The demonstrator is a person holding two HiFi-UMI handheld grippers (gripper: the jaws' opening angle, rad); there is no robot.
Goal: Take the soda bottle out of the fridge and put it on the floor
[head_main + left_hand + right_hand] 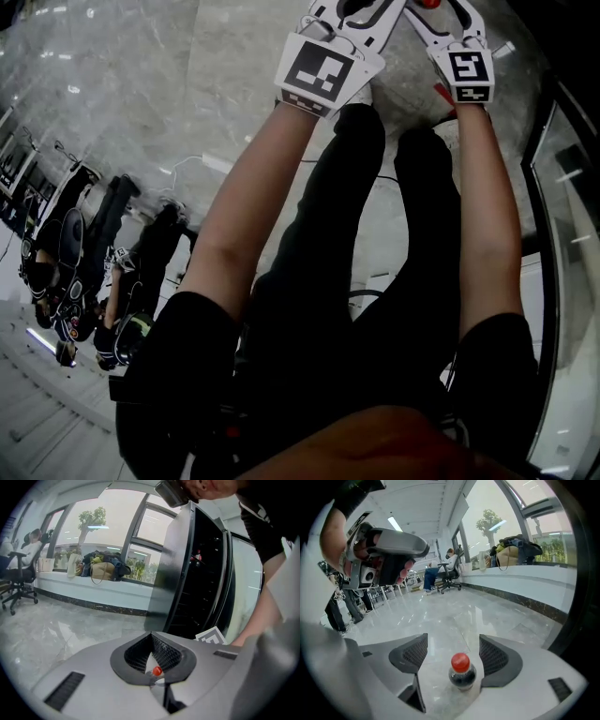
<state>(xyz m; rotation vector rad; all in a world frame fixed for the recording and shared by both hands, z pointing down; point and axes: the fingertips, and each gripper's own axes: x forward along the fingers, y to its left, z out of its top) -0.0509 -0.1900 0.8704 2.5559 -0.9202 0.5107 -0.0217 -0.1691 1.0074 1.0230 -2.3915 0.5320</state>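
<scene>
Within spread right tool (453,645), soda bottle (461,672) upright, cap up; left tool (151,642) closed.

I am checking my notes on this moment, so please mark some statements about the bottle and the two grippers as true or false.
1. The jaws of the right gripper stand apart. True.
2. The right gripper clamps the bottle. False: the bottle stands on the floor between the open jaws.
3. The cap is blue. False: it is red.
4. The jaws of the left gripper are together. True.
</scene>
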